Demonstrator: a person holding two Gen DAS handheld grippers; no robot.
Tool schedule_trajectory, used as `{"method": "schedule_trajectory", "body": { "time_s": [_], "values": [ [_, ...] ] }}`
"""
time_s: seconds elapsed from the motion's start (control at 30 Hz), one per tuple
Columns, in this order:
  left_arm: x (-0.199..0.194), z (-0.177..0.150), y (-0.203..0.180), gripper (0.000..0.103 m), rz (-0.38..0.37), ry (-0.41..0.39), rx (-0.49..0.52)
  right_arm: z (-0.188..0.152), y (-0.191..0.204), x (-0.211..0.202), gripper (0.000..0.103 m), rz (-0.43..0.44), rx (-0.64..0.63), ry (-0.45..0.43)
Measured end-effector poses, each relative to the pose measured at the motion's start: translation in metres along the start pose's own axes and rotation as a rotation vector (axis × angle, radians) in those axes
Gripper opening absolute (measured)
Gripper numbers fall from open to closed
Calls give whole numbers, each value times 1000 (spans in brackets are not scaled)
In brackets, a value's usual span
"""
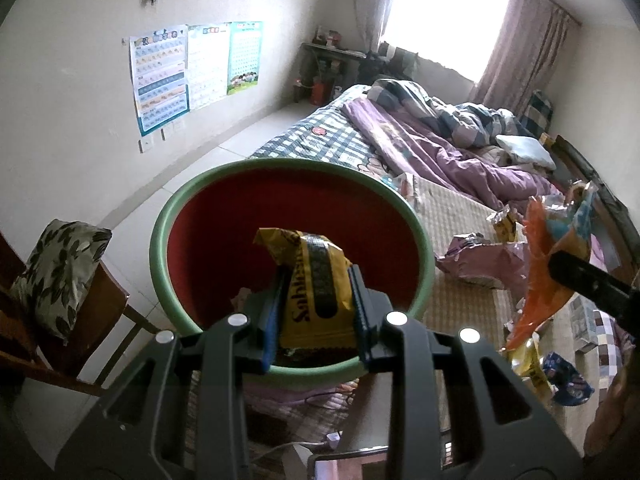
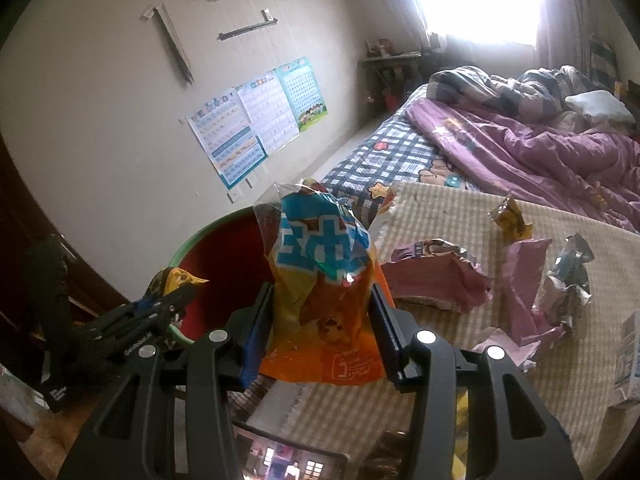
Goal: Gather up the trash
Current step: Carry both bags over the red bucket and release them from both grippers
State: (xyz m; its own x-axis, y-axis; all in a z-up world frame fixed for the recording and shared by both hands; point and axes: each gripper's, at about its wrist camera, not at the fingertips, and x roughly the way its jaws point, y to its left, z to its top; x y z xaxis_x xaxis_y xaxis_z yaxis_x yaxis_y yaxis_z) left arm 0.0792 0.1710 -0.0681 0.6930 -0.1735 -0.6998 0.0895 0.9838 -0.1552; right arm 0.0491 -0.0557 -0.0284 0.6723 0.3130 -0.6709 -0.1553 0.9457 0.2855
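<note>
Beside the bed (image 1: 320,136), at center frame, the left gripper (image 1: 316,300) pinches a yellow wrapper (image 1: 316,280) over the basin (image 1: 160,232), while the right gripper (image 2: 320,320) pinches an orange bag (image 2: 320,280).

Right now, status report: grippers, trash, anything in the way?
Left gripper shut on yellow wrapper, over the bin. Right gripper shut on orange bag, beside the bin. More wrappers on the bed. Nothing in the way.

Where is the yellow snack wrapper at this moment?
The yellow snack wrapper is clamped in the left gripper, in front of the open mouth of the green-rimmed red bin beside the bed; the right wrist view shows it at lower left.
</note>
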Motion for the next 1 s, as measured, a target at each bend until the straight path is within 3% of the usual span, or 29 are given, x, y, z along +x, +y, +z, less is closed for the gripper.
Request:
{"method": "schedule_trajectory", "body": {
  "time_s": [0.53, 1.0],
  "values": [
    [22, 11, 18, 29, -38, 31, 22, -1, 28, 20, 47, -7, 18, 11],
    [40, 17, 32, 29, -29, 59, 19, 19, 61, 53, 47, 51, -46, 18]
  ]
}}
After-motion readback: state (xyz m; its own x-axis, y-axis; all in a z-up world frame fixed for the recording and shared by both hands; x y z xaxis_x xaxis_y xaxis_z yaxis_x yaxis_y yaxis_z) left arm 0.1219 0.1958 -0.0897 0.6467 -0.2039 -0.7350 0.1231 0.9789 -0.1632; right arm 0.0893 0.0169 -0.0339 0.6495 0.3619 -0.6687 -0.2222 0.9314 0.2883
